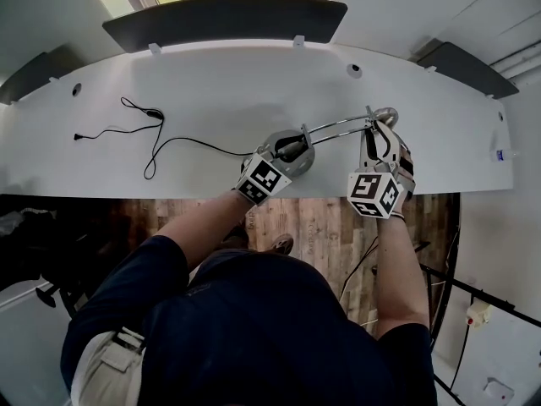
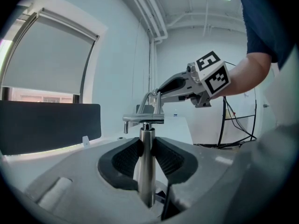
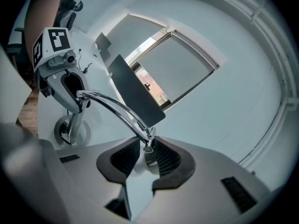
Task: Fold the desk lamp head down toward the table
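At the bottom of the head view the person's arms, in a dark shirt, reach up over a wooden floor (image 1: pixel 321 227) to the near edge of the white desk (image 1: pixel 211 83). The left gripper (image 1: pixel 292 149) sits at the middle of the frame. In the left gripper view its jaws (image 2: pixel 146 148) are clenched on the desk lamp's upright chrome post (image 2: pixel 146 171), with the dark ribbed pads pressed on both sides. The round base (image 3: pixel 70 132) of the lamp stands on the desk near that edge, at the left of the right gripper view. From the top of the post a thin chrome arm (image 1: pixel 338 127) arcs rightward to the lamp head (image 1: pixel 387 114). The right gripper (image 1: pixel 379 125) meets it at the centre right of the frame. In the right gripper view its jaws (image 3: pixel 147 155) grasp the small silvery lamp head (image 3: pixel 140 164) just below the arm's end joint. Farther up and to the left on the desk lies a thin black cable (image 1: pixel 156 142) in loose loops. Behind the far edge stands a dark partition panel (image 1: pixel 224 19), and beyond it a window (image 3: pixel 177 69) with a lowered blind.
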Demonstrator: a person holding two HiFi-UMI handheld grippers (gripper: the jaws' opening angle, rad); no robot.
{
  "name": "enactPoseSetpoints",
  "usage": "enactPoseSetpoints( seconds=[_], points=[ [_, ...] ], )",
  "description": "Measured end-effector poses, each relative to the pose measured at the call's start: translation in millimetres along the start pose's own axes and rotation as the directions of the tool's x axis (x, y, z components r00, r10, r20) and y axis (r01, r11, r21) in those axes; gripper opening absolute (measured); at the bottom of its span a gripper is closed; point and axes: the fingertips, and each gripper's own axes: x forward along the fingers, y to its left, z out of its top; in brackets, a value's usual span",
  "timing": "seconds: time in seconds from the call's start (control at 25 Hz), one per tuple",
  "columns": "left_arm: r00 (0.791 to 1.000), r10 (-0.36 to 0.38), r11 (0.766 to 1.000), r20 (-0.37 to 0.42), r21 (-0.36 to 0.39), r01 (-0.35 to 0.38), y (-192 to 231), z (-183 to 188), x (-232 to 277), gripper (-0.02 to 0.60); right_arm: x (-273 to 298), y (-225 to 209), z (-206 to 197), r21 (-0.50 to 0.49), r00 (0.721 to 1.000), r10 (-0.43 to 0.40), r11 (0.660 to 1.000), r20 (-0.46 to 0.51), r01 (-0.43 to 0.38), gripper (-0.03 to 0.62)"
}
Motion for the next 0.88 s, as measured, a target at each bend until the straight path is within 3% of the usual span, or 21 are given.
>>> enactPoseSetpoints(
  seconds=[0.52, 0.68, 0.8, 0.88],
  points=[
    [1.0, 0.016, 1.0, -0.016, -0.015, -0.016, -0.7, 1.2, 1.0, 0.109, 35.2, 55.5, -50.8, 0.221, 0.988, 0.146, 0.966, -0.057, -0.13, 0.089],
    [0.999, 0.02, 1.0, -0.025, -0.01, -0.021, 0.4, -0.3, 0.2, 0.109, 46.1, 76.7, -58.3, 0.28, 0.972, 0.227, 0.939, -0.064, -0.201, 0.089],
    [0.999, 0.019, 0.999, -0.033, -0.031, -0.02, -1.7, 1.3, -0.3, 0.109, 51.3, 84.2, -62.3, 0.328, 0.968, 0.243, 0.921, -0.057, -0.211, 0.087],
    [0.999, 0.023, 1.0, -0.033, -0.003, -0.023, 0.2, -0.1, 0.0, 0.109, 54.0, 92.3, -63.5, 0.356, 0.962, 0.267, 0.905, -0.051, -0.232, 0.084]
  ],
)
